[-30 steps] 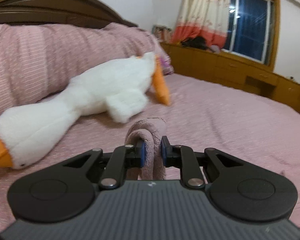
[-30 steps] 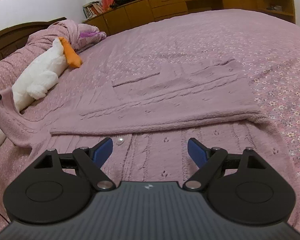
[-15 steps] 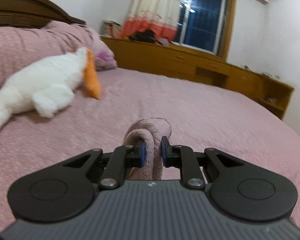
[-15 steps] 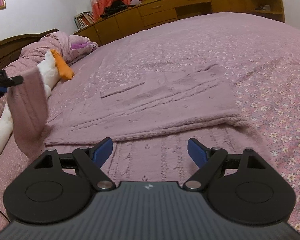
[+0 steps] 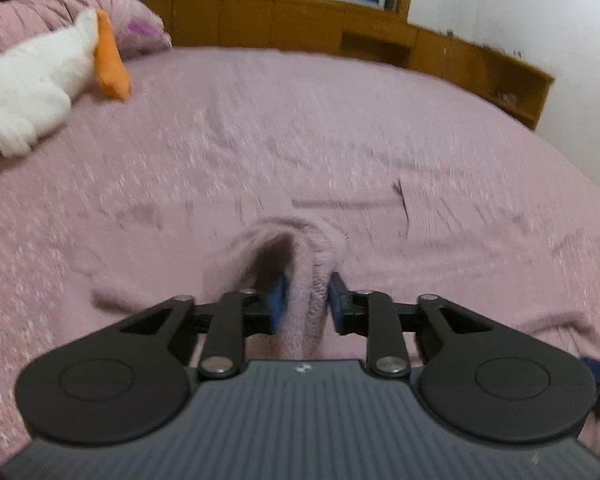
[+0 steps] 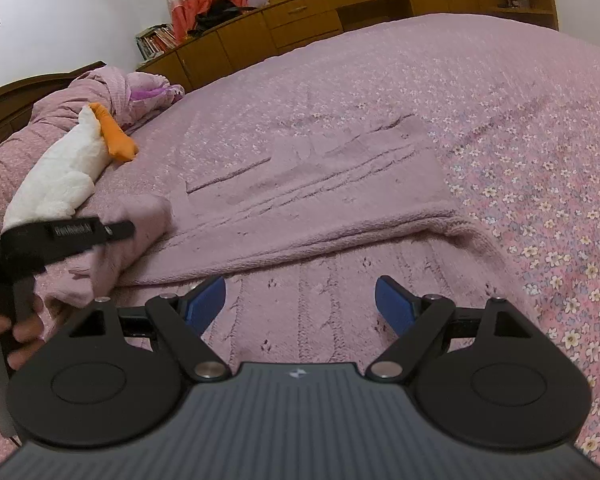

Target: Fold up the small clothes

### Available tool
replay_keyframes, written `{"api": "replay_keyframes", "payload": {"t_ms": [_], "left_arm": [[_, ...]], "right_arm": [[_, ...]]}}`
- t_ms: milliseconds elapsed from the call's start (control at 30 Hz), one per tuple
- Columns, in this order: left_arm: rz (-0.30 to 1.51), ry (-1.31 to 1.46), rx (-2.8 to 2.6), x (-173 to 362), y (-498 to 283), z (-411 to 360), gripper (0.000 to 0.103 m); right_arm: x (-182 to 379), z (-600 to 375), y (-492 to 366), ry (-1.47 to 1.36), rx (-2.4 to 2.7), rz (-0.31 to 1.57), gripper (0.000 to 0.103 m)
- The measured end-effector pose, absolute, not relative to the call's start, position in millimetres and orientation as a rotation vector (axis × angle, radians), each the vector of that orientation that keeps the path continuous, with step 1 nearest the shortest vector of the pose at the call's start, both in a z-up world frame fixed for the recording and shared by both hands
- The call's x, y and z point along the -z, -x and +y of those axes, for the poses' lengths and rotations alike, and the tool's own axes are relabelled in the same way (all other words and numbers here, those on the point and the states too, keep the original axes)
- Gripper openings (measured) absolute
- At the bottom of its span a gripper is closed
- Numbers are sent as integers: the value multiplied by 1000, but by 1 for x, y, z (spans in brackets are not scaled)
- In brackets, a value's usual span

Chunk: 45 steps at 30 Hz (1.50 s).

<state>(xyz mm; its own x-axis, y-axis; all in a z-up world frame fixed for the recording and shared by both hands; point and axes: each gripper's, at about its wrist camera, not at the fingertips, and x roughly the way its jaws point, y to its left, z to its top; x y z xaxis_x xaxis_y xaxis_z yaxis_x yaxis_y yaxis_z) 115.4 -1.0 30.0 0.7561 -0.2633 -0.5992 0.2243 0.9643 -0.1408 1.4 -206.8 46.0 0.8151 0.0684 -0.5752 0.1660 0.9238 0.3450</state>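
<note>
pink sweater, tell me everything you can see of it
The sweater is mauve-pink cable knit, soft-looking, lying on the floral bedspread with its far half folded flat over the near half. A bunched part of it stands between the left gripper, whose jaws are opening. The right gripper hovers open over its near edge.

One pink sweater [image 6: 320, 184], one plush goose [image 6: 60, 176], two tools [image 6: 300, 300].
</note>
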Motion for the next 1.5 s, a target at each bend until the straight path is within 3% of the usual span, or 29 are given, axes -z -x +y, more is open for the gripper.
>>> {"api": "replay_keyframes", "payload": {"t_ms": [100,267,833,867,900,933,1000,1033,1233,1400,1500], "left_arm": [[688,73,266,-29,-111,10,48],[682,58,262,-37,-87,29,55],[688,53,95,-36,-58,92,56],[688,54,94,-36,-58,92,56],[688,57,96,-36,-58,93,56],[688,59,98,-35,-58,94,56],[687,62,95,-35,-59,94,56],[685,64,92,-35,-60,95,56],[748,43,42,-27,-71,94,56],[818,64,21,-14,-80,97,55],[811,33,18,-12,-79,95,56]], "right_arm": [[-49,-203,-5,-395,35,620,87],[-58,-193,-21,-421,-47,628,87],[-45,-146,-149,-667,-277,852,83],[-42,-142,-156,-667,-281,868,81],[-40,-139,-161,-660,-284,880,71],[-39,-134,-166,-645,-292,895,51],[-40,-125,-177,-581,-318,921,24],[-46,-120,-180,-529,-324,907,21],[-98,-106,-173,-210,-339,710,20],[-77,-113,-173,-107,-230,745,21],[-57,-122,-174,-144,-203,809,38]]}}
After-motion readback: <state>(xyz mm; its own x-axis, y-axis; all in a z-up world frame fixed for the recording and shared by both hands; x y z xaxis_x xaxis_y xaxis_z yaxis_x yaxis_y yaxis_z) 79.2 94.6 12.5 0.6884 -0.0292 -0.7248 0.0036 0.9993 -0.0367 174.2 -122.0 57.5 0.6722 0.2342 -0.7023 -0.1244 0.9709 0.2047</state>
